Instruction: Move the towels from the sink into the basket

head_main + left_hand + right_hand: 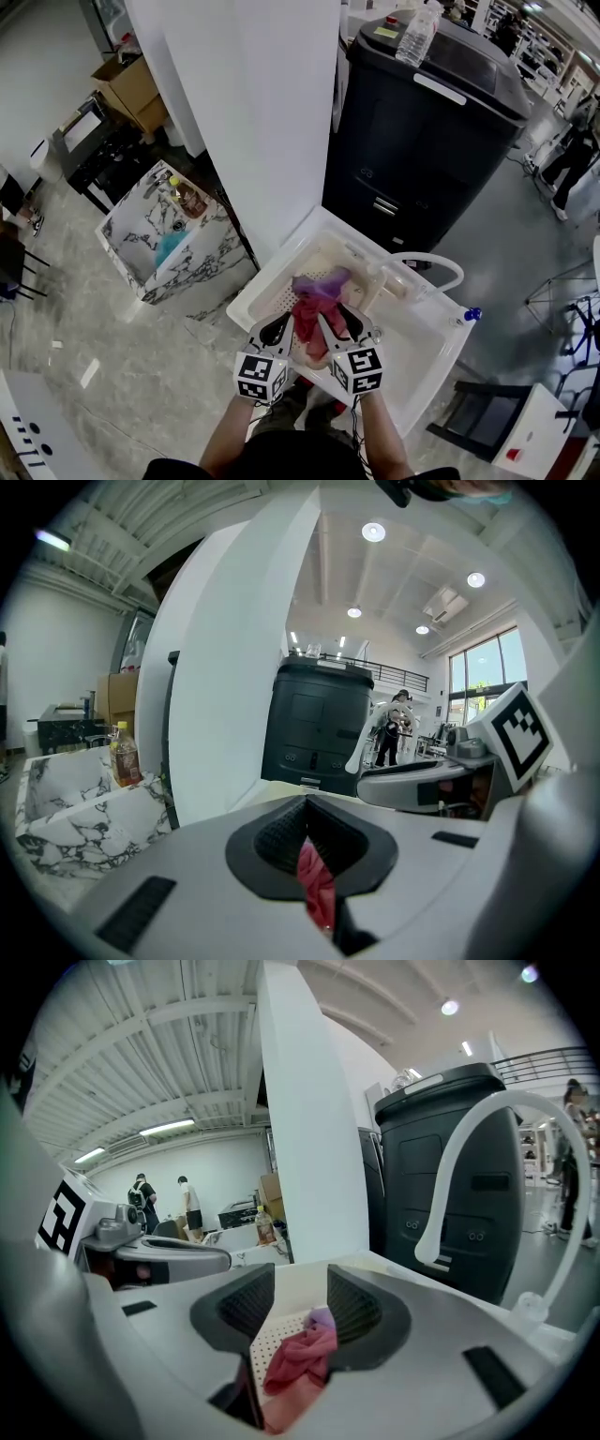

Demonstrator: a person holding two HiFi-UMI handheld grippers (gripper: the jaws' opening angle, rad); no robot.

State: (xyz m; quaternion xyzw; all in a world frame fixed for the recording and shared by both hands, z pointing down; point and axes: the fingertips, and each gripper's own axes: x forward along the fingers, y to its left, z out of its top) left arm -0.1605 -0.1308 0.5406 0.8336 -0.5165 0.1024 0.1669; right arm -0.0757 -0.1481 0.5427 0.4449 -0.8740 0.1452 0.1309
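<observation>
A red towel (312,323) hangs bunched over the white basket (424,349), which has a perforated floor (269,1340). A purple towel (319,285) lies just beyond the red one. My left gripper (278,329) is shut on the red towel (319,885), and the cloth shows pinched between its pads. My right gripper (338,324) stands open beside it. The red towel (298,1357) lies below and between its jaws, and the pads do not press on it. The purple towel (322,1317) peeks out past the right-hand jaw.
A marble-patterned sink (202,259) stands to the left with a teal cloth (171,247) inside and a bottle (187,196) on its rim. A white pillar (267,112) rises behind the basket. Farther right stands a tall black machine (422,141). A curved white pipe (442,268) arches over the basket's far side.
</observation>
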